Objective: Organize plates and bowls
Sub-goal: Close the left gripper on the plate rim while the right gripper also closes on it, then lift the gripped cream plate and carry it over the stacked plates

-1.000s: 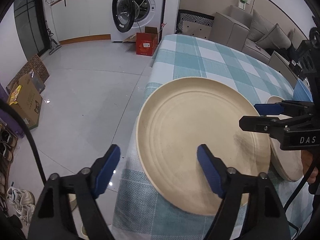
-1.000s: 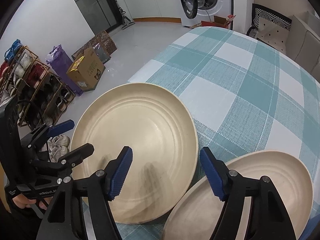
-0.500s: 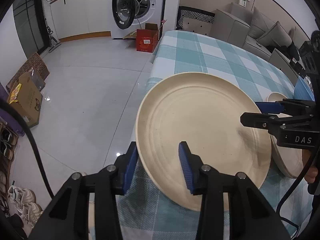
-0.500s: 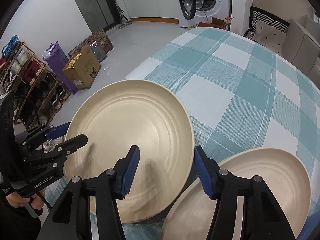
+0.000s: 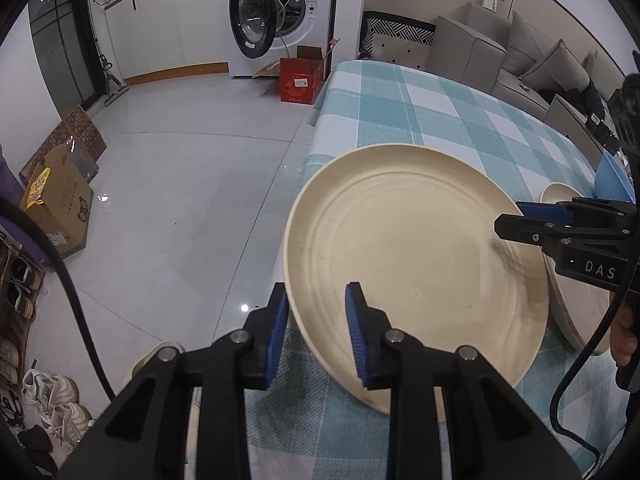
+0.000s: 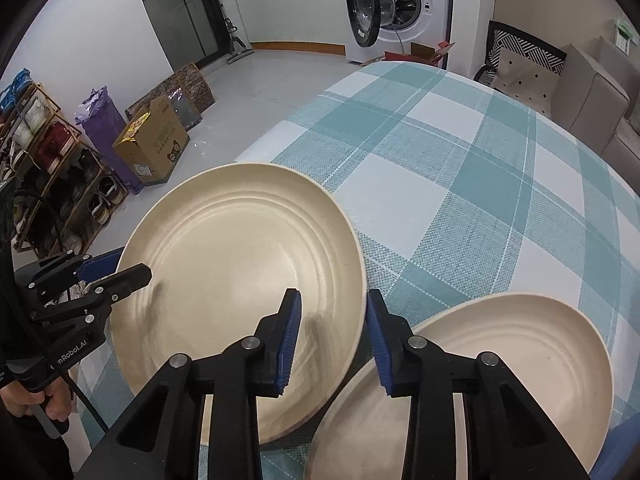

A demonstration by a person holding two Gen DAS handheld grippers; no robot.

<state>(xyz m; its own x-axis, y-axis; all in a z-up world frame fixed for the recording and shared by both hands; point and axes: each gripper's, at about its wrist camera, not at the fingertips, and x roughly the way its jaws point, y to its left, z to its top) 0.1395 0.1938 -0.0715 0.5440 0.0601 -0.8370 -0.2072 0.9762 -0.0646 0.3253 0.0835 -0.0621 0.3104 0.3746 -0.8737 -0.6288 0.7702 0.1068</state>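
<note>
A large cream plate [image 5: 412, 256] [image 6: 240, 276] lies at the corner of the table with the teal checked cloth [image 5: 432, 120] [image 6: 460, 184]. My left gripper [image 5: 316, 332] straddles the plate's near rim, jaws narrowed, one pad below and one above. My right gripper [image 6: 332, 340] straddles the opposite rim in the same way. Contact with the rim is unclear in both. A second cream plate [image 6: 500, 376] [image 5: 576, 312] lies beside it, just right of my right gripper.
A blue dish edge [image 5: 612, 178] shows beyond the second plate. The table edge drops to a tiled floor [image 5: 180, 200]. On the floor are cardboard boxes [image 6: 152, 140], a shoe rack [image 6: 44, 160] and a washing machine [image 5: 280, 12]. A sofa [image 5: 520, 64] stands behind the table.
Both grippers have narrowed from wide open around opposite rims of the large plate. The plate itself has barely moved.
</note>
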